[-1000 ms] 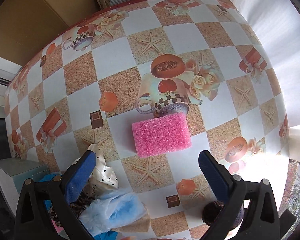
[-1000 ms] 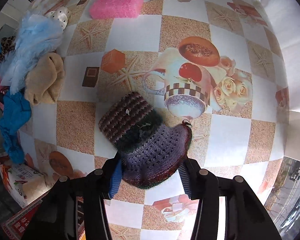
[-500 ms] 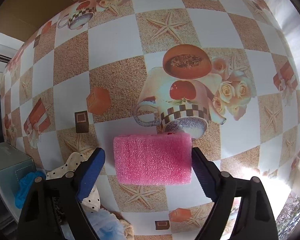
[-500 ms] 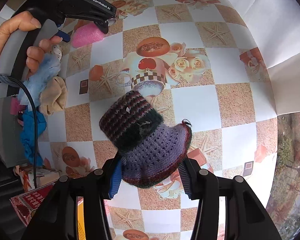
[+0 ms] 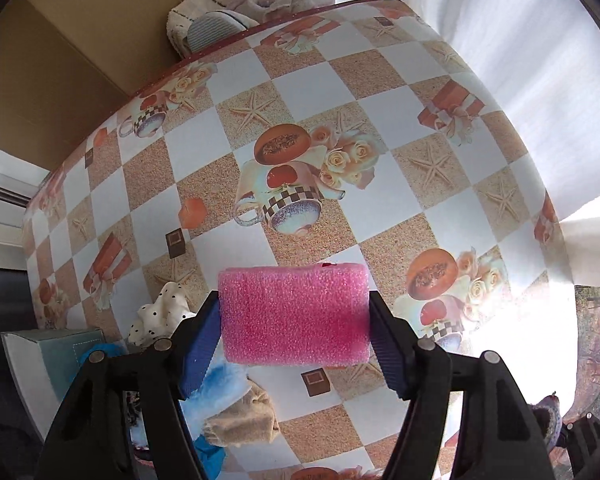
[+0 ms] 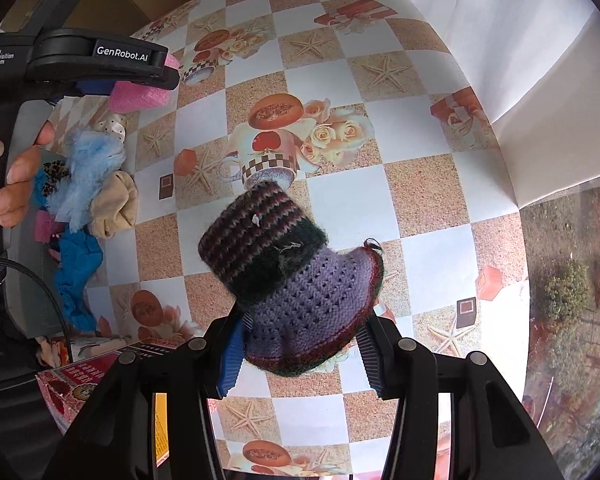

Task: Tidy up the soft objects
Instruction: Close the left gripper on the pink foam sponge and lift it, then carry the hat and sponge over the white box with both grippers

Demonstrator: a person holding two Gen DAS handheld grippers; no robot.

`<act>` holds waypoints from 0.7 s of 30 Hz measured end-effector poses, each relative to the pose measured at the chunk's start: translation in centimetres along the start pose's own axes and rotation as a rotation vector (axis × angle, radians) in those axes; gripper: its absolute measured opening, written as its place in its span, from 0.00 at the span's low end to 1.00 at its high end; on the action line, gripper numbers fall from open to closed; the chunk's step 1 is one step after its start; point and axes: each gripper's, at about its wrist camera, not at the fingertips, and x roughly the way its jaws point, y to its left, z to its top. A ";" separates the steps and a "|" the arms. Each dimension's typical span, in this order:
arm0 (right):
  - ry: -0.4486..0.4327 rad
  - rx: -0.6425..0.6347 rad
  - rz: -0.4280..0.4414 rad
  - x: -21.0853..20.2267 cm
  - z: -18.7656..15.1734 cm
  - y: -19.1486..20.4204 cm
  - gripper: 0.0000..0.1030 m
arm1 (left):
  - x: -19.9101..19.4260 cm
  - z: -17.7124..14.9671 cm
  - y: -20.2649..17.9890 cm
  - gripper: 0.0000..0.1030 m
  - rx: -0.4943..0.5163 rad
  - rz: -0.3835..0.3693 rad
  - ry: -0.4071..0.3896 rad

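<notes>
While both tools are carrying something, I am reading the scene from my left side across. My left gripper [image 5: 294, 332] is clenching the pink sponge [image 5: 294, 314] by its two short ends, so the sponge's long axis is running straight across between the fingers, and it is hanging clear above the table [image 5: 380, 120]. Below and to the left of that gripper, the pile [image 5: 220, 396] of soft things is lying at the table's near left edge: a dotted white cloth [image 5: 160, 314], blue fluff, a tan cloth and a bright blue rag. From the right wrist view the same pile [image 6: 88, 200] is sitting well off to the left, almost directly under the left gripper [image 6: 140, 80], with my hand [image 6: 8, 184] on its handle.

My right gripper [image 6: 300, 344] is squeezing the knitted hat [image 6: 288, 276] by its lilac brim, the striped crown pointing forward and away from the fingers, the whole thing lifted off the table.

I am judging that the pile is the gathering spot. If so, the relation that matters is this: the pile is lying down and left of both grippers, and the left one is much nearer, nearly over it. I am expecting the sponge to go down first, dropping a little back and left, while the hat is needing a long sideways carry across the cloth.
</notes>
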 end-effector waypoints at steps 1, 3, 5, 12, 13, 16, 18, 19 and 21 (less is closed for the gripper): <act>-0.001 -0.003 0.002 -0.2 -0.2 0.0 0.50 | -0.8 -0.5 0.1 0.71 0.008 0.008 -0.013; -0.003 -0.009 0.004 -0.8 -0.6 -0.3 0.50 | -2.2 -2.0 1.0 0.71 0.005 0.004 -0.028; -0.002 -0.016 0.010 -1.1 -1.2 -0.3 0.50 | -3.3 -3.7 1.7 0.71 -0.005 0.007 -0.043; 0.006 -0.030 0.009 -2.8 -4.2 -0.2 0.50 | -6.4 -11.6 4.4 0.71 -0.045 0.009 -0.059; 0.013 -0.033 0.008 -2.9 -4.8 -0.1 0.50 | -6.8 -12.9 4.6 0.71 -0.046 0.009 -0.060; 0.039 -0.044 0.007 -2.9 -6.6 0.3 0.50 | -8.1 -16.6 4.8 0.71 -0.032 0.026 -0.067; 0.054 -0.052 0.004 -3.0 -7.8 0.8 0.50 | -8.6 -18.9 4.7 0.71 -0.023 0.018 -0.059; 0.060 -0.057 0.002 -3.2 -8.5 1.2 0.50 | -8.8 -19.9 4.7 0.71 -0.021 0.007 -0.053; 0.075 -0.075 0.004 -3.5 -9.7 1.9 0.50 | -9.3 -21.9 4.6 0.71 -0.013 -0.010 -0.045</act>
